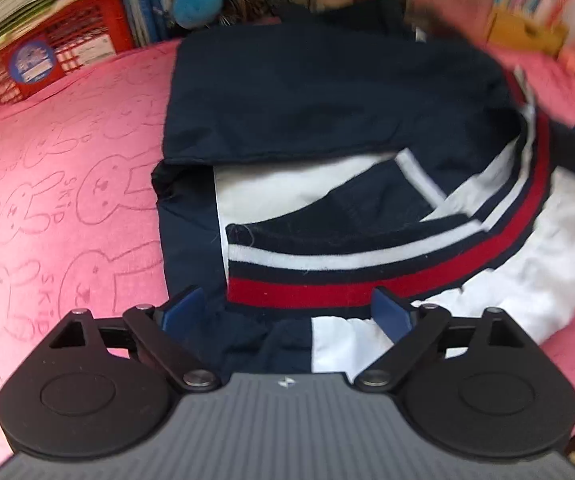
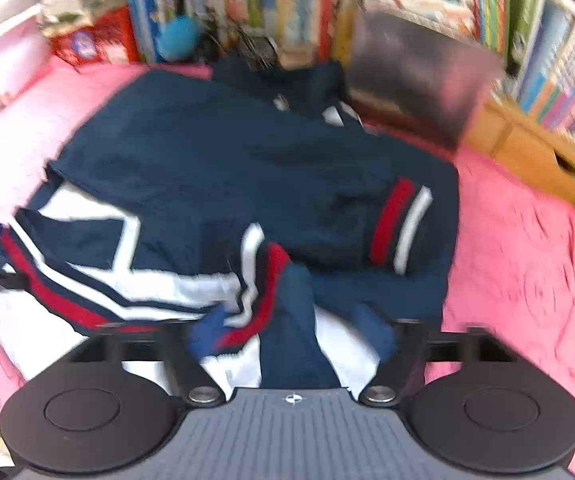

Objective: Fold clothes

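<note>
Left gripper (image 1: 287,314) at 6 o'clock, jaws spread wide, nothing between them, hovering over the jacket's hem. Right gripper (image 2: 291,334) also spread apart, fingers (image 2: 205,336) straddling bunched navy-and-white cloth without pinching it (frame blurred, contact unclear). The jacket (image 1: 327,100), navy with white panels, lies mid-frame on the pink blanket (image 1: 67,200), partly folded, navy flap laid over the top half. Red-white ribbed band (image 1: 327,288) curves from centre toward 2 o'clock. Striped cuff (image 2: 401,224) at 3 o'clock in the right view. Red crate (image 1: 47,56) at 10 o'clock, bookshelf (image 2: 547,40) along 12 to 2.
</note>
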Available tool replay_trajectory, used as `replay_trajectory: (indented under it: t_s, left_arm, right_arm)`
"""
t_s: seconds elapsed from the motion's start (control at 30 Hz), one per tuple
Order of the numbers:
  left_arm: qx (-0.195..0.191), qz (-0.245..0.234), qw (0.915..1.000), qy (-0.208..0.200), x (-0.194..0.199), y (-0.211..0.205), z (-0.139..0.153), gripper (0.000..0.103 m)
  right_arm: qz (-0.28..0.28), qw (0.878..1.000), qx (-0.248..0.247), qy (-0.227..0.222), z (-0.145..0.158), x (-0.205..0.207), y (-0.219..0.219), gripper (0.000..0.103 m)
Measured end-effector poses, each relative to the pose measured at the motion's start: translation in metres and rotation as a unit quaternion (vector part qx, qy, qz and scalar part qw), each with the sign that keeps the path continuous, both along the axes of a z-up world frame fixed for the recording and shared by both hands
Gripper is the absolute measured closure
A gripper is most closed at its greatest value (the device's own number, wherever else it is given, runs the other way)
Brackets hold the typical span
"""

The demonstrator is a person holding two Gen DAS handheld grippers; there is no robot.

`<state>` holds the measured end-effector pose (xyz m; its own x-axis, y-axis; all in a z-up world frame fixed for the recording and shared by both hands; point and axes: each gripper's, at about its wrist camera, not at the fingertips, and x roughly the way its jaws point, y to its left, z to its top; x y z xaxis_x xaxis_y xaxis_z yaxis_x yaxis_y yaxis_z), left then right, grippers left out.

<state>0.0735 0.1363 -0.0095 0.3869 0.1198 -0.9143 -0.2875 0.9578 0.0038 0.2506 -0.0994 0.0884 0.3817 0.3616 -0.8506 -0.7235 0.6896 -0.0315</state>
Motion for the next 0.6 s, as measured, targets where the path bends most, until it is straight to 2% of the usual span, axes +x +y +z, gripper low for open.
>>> replay_trajectory:
  t_s: [0.07, 0.13, 0.17, 0.2, 0.23, 0.27, 0.3, 0.37, 0.47, 0.53, 0.6]
  left_arm:
    - [-0.012, -0.002, 0.9999, 0.001, 0.002, 0.002, -0.007, 0.013]
    - [-0.019, -0.003, 0.9997, -0.011, -0.001, 0.001, -0.008, 0.043]
    - [-0.018, -0.001, 0.9997, -0.016, -0.002, 0.000, -0.006, 0.046]
    - [-0.014, 0.000, 0.9997, -0.020, -0.004, -0.002, -0.005, 0.055]
    - [-0.009, 0.004, 0.9997, -0.023, -0.006, -0.003, -0.002, 0.062]
    - [-0.012, 0.013, 0.9995, -0.028, -0.008, -0.001, 0.005, 0.078]
    - [-0.017, 0.022, 0.9990, -0.034, -0.011, 0.000, 0.012, 0.085]
    - [-0.033, 0.044, 0.9967, -0.059, -0.017, 0.009, 0.033, 0.085]
    - [-0.017, 0.046, 0.9912, -0.123, -0.010, 0.021, 0.080, 0.085]
    - [-0.003, 0.038, 0.9853, -0.167, 0.003, 0.033, 0.108, 0.085]
    - [0.010, 0.018, 0.9785, -0.205, 0.030, 0.049, 0.125, 0.082]
  right_arm:
    - [0.005, 1.000, -0.005, 0.001, -0.003, 0.000, -0.004, 0.011]
    - [0.033, 0.999, -0.032, 0.010, -0.014, 0.001, 0.009, 0.009]
    - [0.048, 0.998, -0.045, 0.015, -0.019, 0.002, 0.015, 0.010]
    - [0.062, 0.996, -0.059, 0.020, -0.025, 0.003, 0.021, 0.017]
    - [0.074, 0.994, -0.072, 0.025, -0.030, 0.003, 0.027, 0.050]
    - [0.073, 0.994, -0.084, 0.026, -0.033, 0.000, 0.030, 0.073]
    - [0.061, 0.994, -0.085, 0.022, -0.031, -0.002, 0.029, 0.091]
    - [0.027, 0.999, -0.040, 0.018, -0.011, -0.006, 0.016, 0.091]
    - [-0.039, 0.998, 0.047, 0.001, 0.034, -0.001, -0.012, 0.092]
    - [-0.085, 0.990, 0.108, -0.014, 0.067, 0.005, -0.031, 0.091]
    - [-0.129, 0.977, 0.168, -0.020, 0.091, 0.020, -0.050, 0.090]
